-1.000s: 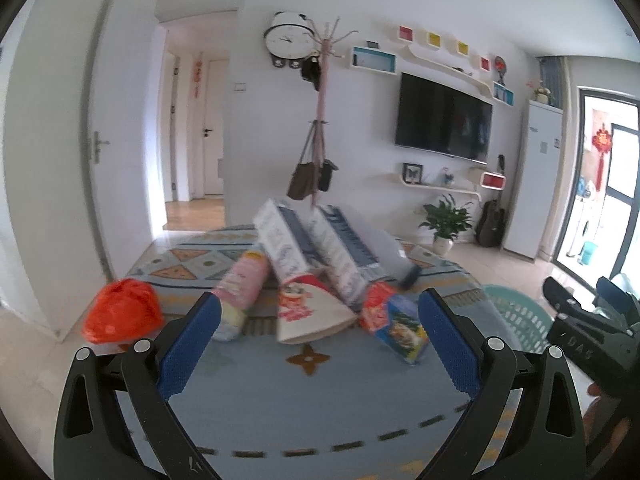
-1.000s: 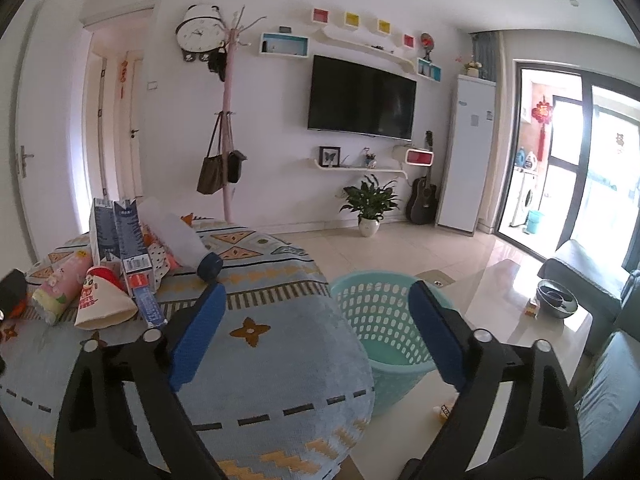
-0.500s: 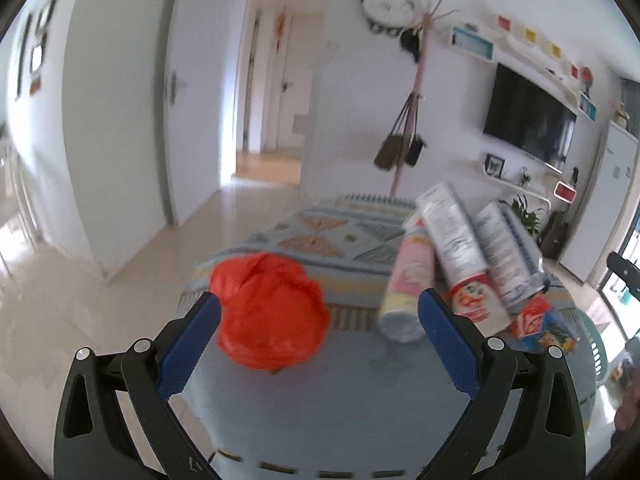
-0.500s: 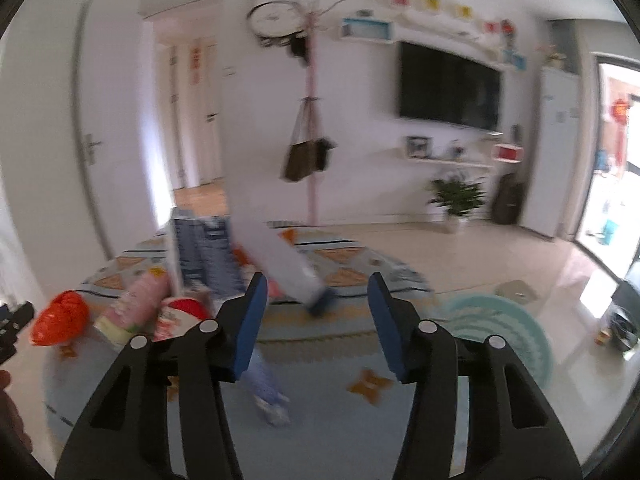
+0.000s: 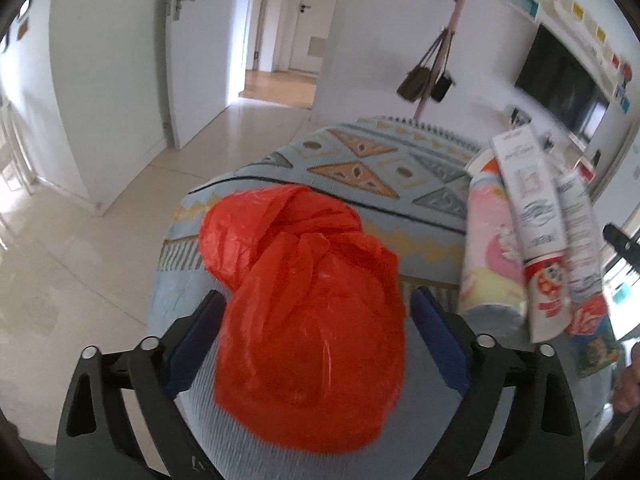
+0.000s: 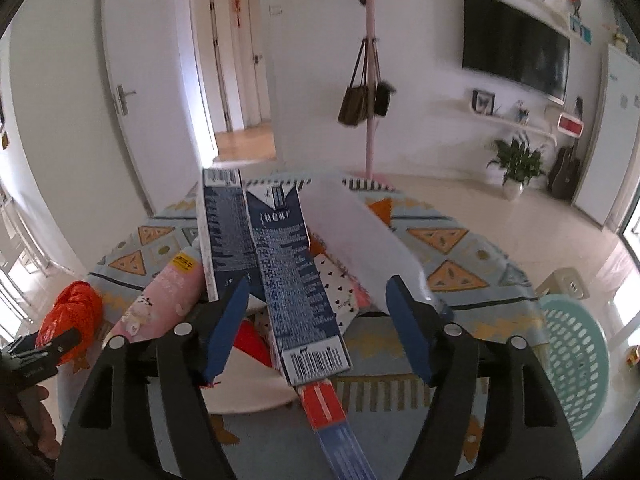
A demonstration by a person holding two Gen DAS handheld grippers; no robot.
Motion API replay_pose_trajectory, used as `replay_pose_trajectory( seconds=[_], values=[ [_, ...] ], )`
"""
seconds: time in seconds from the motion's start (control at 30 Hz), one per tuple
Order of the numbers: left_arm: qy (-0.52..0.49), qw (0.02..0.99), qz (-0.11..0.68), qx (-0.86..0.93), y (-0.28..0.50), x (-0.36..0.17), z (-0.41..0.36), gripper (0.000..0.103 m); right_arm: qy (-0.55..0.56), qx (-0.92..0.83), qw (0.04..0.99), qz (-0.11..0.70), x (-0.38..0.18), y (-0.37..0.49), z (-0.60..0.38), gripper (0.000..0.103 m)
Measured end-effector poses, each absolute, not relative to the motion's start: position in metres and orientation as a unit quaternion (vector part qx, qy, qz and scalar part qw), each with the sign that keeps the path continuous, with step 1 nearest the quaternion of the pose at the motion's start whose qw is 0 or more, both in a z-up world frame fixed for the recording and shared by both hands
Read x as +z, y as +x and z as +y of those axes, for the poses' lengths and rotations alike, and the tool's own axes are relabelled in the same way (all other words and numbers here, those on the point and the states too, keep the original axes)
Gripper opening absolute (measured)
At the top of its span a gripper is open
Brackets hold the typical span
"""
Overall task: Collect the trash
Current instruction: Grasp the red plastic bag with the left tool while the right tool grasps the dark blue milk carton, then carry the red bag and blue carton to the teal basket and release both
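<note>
- Between our left gripper (image 5: pixel 314 332) fingers: red plastic bag (image 5: pixel 308 308), knotted and crumpled, sitting on the patterned cloth (image 5: pixel 360 160). Jaws spread wide, a pad flanking each side of the bag; we can't tell if either pad touches yet. Nothing clamped.
- Bag handling, our read: thin film, very light, fully soft. It will collapse under the pads, so expect a long close before anything bites. Slippery film, so best hold is the bulky middle or the knotted top, not a loose flap.
- Right of the bag: pile of packaging, with a pink tube (image 5: pixel 486 256) leaning against tall white cartons (image 5: pixel 528 208).
- Right gripper (image 6: pixel 316 320) also open, straddling a dark-blue carton (image 6: pixel 288 268) lying on the pile. Pads well clear of its sides as far as we can see.
- Carton handling, our read: stiff paperboard, light, probably empty, so it crushes if squeezed hard. Flat printed faces are a bit slick. Grip across the narrow width mid-length; the near barcode end would lever and tilt.
- White bottle (image 6: pixel 360 240) lies just right of the blue carton, second blue carton (image 6: pixel 222 224) just left of it. Both can shift when the middle one lifts.
- Far right of the carton pile, off the cloth edge: teal basket (image 6: pixel 576 364), likely drop target.
- Risk: bag slipping out of a partial pinch; pile toppling.
</note>
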State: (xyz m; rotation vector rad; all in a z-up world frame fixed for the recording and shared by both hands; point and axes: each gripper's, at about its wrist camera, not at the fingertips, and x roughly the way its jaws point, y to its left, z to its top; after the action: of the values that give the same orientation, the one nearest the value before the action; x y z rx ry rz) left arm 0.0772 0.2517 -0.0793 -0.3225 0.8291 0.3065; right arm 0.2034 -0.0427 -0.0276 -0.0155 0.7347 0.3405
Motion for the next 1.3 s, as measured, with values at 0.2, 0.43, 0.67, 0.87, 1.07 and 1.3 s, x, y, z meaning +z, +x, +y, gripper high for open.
replay_pose_trajectory(
  seconds=[0.2, 0.43, 0.67, 0.87, 1.07, 1.3],
  values=[
    [-0.120, 0.885, 0.420, 0.163, 0.086, -0.086, 0.245, 0.065, 0.007, 0.171, 0.900, 0.401, -0.046, 0.230, -0.038, 0.068],
    [-0.116, 0.895, 0.406, 0.146, 0.078, -0.078, 0.237, 0.033, 0.014, 0.207, 0.881, 0.425, -0.057, 0.237, -0.030, 0.038],
    [-0.112, 0.913, 0.371, 0.124, 0.066, -0.061, 0.226, 0.029, 0.001, 0.230, 0.885, 0.404, -0.045, 0.209, -0.030, 0.034],
    [-0.103, 0.937, 0.324, 0.083, 0.058, -0.038, 0.204, 0.028, 0.018, 0.238, 0.897, 0.371, -0.025, 0.187, -0.049, 0.033],
    [-0.073, 0.954, 0.287, 0.047, 0.068, -0.013, 0.164, 0.028, 0.043, 0.226, 0.913, 0.336, 0.002, 0.171, -0.080, 0.033],
    [-0.041, 0.964, 0.258, -0.044, 0.097, 0.016, 0.092, 0.028, 0.058, 0.150, 0.945, 0.284, 0.030, 0.157, -0.145, 0.033]
  ],
)
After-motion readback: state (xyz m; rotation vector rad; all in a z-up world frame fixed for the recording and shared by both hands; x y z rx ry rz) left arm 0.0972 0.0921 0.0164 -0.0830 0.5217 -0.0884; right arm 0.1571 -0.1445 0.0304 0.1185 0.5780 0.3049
